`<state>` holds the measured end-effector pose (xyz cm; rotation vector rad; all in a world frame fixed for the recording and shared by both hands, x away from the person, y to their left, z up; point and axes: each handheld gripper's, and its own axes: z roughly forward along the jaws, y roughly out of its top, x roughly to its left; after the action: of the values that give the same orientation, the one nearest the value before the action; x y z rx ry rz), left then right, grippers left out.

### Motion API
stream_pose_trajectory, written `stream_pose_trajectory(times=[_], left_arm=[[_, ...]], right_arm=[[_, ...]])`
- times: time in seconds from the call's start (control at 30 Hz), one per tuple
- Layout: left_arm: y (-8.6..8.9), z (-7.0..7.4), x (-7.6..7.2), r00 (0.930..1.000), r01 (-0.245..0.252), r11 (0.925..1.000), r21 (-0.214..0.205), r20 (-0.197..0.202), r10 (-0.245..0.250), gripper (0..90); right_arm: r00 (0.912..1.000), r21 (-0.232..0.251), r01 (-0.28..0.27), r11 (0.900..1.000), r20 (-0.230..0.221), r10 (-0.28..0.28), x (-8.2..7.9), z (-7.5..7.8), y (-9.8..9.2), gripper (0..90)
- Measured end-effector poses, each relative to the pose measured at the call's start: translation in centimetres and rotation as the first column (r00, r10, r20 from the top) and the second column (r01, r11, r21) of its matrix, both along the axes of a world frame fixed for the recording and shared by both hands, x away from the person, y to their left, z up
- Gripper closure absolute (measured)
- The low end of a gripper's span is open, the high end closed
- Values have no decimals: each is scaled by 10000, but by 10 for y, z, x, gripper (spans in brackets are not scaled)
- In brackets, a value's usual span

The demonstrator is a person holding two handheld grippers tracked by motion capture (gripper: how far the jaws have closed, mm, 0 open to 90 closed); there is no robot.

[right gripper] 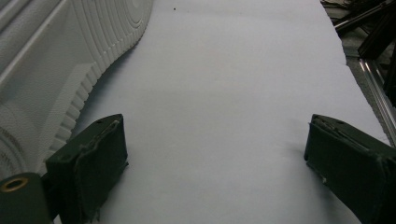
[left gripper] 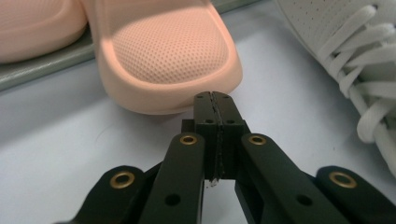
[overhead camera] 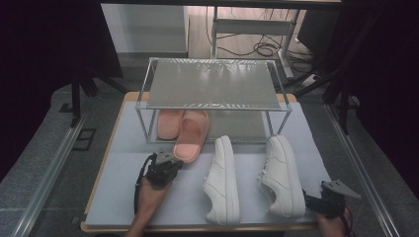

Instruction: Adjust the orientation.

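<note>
One pink foam slide sandal lies half out of the metal shoe rack, long axis running near-to-far, its heel just beyond the empty, closed left gripper, the nearer one.

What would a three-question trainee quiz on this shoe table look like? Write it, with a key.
1. True or false: the left gripper has its jaws shut, with nothing between them.
2. Which shoe lies right in front of the left gripper? A) the pink slipper B) a white sneaker C) a black boot
3. Where does the other pink slipper sit?

Key
1. True; the jaws meet just short of the slipper's heel.
2. A
3. On the lower shelf of the metal rack.
</note>
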<state>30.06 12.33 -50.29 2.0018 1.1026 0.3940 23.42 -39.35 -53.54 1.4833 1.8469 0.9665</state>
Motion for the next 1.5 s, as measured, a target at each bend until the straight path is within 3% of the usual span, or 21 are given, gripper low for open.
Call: stream_pose_trajectory(times=[0.27,0.73,1.1,1.5], left_arm=[[-9,-2,11,9999,-78,10000,20,73,78,897],[-14,-5,44,9989,-463,9989,-76,35,463,898],[-21,-7,70,9975,-713,9974,103,17,713,898],[-26,-11,89,9963,-851,9962,181,-67,853,898]], right_arm=[[10000,5,-5,10000,5,5,0,0,0,60],[10000,4,-7,10000,-5,7,0,0,0,60],[10000,8,-8,10000,-5,8,0,0,0,60],[10000,6,-8,10000,-5,8,0,0,0,60]])
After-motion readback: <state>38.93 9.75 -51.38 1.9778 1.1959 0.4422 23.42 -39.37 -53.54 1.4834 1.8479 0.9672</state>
